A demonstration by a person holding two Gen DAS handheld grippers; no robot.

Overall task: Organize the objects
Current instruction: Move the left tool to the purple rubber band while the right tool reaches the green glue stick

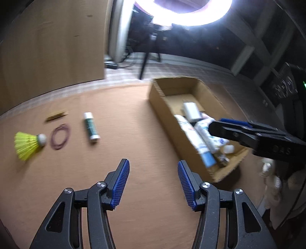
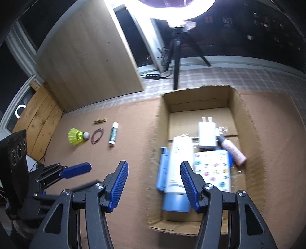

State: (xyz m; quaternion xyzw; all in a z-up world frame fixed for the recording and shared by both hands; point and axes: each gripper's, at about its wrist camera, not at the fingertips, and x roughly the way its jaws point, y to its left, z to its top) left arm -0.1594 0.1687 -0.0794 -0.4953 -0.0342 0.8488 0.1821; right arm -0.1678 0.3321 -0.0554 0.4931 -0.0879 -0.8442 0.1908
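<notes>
Shuttlecock [image 2: 77, 136] lies on brown tabletop [image 2: 124, 145] beneath a glaring ring light [image 2: 162, 9].

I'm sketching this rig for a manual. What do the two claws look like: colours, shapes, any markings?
Both look alike. The left claw has two black plastic fingers, each a forked, angular link with cut-out windows and round silver screws at the pivots. Each fingertip carries a blue ribbed pad. The right claw has the same black frame, silver screws and blue ribbed pads. Seen from the left wrist, its body bears blurred embossed characters, unreadable.
</notes>
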